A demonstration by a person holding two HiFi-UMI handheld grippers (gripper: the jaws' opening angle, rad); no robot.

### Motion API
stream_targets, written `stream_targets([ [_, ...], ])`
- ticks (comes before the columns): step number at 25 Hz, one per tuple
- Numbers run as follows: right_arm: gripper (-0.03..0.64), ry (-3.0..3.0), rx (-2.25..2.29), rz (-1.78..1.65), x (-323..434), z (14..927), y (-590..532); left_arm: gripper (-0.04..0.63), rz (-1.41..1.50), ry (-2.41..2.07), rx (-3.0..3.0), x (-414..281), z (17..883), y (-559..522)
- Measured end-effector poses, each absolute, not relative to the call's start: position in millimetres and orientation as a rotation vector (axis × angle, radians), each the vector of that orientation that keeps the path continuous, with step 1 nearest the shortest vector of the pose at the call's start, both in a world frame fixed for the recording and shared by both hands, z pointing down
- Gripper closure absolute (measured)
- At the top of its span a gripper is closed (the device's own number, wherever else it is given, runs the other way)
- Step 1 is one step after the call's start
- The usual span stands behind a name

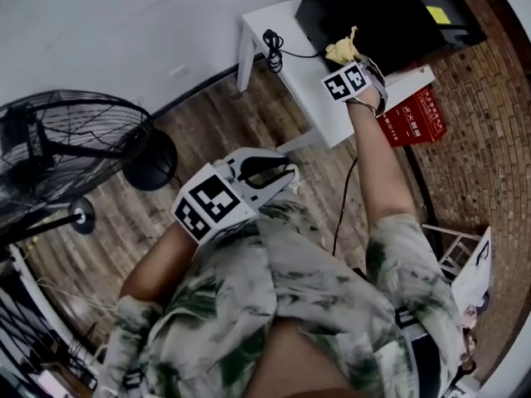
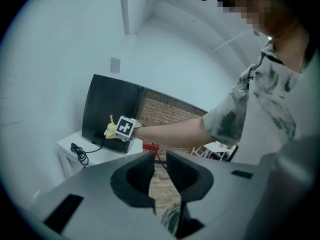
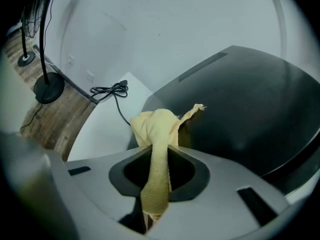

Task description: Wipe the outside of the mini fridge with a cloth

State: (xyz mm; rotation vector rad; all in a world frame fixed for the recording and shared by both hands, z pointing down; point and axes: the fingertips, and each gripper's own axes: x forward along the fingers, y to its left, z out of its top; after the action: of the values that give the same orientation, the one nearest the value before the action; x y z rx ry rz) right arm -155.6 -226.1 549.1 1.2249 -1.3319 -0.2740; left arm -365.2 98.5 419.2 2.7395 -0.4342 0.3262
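Mini fridge (image 1: 373, 7) sat on white desk (image 1: 292, 66), far right. Right gripper (image 3: 157, 169) pinched yellow cloth (image 3: 155, 126) at its left side, so wiping looked under way. Left gripper (image 2: 159, 171) was idle, narrowly parted, empty. Next move probably needed a pressed sweep across the panel.

White table (image 1: 309, 85), far side, against the pale wall: bears one black mini fridge (image 1: 382, 11) at its right and one coiled black cable (image 1: 272, 41) at its left. Wooden floor (image 1: 216, 131): bears a round black fan base (image 1: 151, 160), left of the table.
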Motion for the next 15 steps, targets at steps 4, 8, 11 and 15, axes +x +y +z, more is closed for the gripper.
stream_targets([
  [4, 0.531, -1.356, 1.18, -0.225, -157, 573, -223, 0.509, 0.333, -0.43, 2.733, -368, 424, 101],
  [8, 0.531, -1.41, 1.186, -0.256, -171, 558, -218, 0.509, 0.329, -0.432, 2.732, -370, 423, 102],
  [11, 0.531, -1.443, 1.221, -0.322, -184, 516, -218, 0.509, 0.31, -0.423, 2.745, -368, 418, 103],
  [15, 0.531, -1.461, 1.282, -0.441, -199, 441, -222, 0.509, 0.284, -0.406, 2.772, -362, 410, 106],
])
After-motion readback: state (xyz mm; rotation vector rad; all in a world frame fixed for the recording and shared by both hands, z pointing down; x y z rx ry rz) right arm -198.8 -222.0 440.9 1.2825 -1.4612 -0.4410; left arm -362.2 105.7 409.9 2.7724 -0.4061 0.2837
